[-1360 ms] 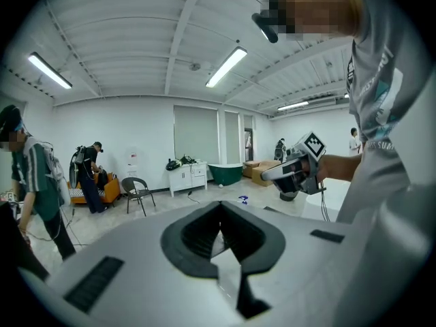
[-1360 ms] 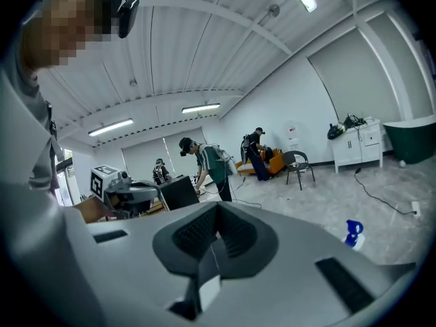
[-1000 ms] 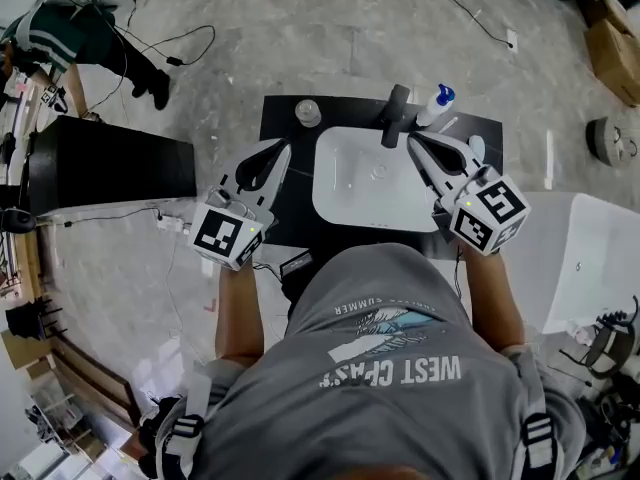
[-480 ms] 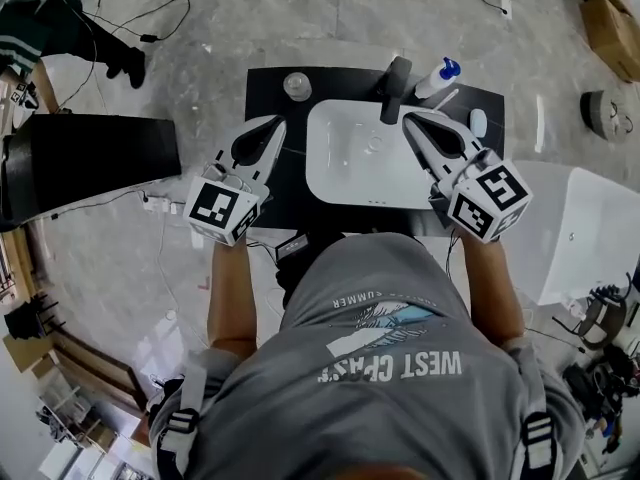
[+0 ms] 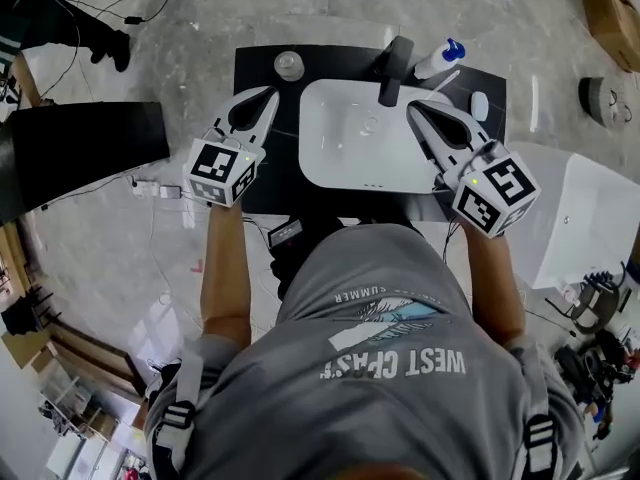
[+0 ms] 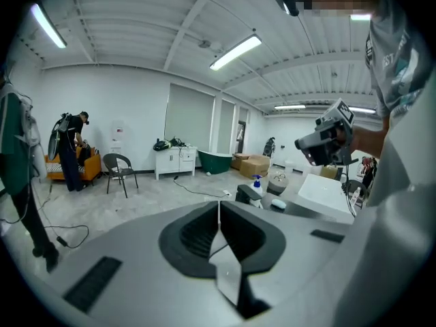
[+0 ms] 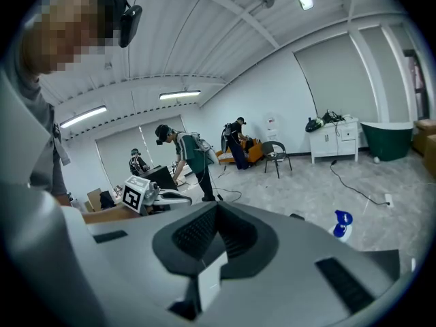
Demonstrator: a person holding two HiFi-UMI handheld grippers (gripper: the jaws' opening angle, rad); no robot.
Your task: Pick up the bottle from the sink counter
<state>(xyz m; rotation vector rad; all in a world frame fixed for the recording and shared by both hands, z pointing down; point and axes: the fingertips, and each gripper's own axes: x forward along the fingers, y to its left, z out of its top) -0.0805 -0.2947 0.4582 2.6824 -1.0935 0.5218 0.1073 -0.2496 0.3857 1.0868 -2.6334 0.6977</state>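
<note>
Jaws shut, left gripper [image 5: 269,94] has sunk nearer the counter [image 5: 280,183].

Tabletop [image 5: 252,68]: matt black, smooth.
Sink [image 5: 312,158]: smooth glossy white, ceramic by its look.
Faucet [image 5: 393,68]: dark, matt.
Bottle [image 5: 433,63]: white plastic, blue plastic head.
Left tongs [image 5: 270,91], right tongs [image 5: 411,108]: matt grey plastic shells, black ribbed pads.
Floor [image 5: 200,18]: mottled grey, stone-like, faint sheen.
Shirt [image 5: 380,298]: grey cloth, printed.
</note>
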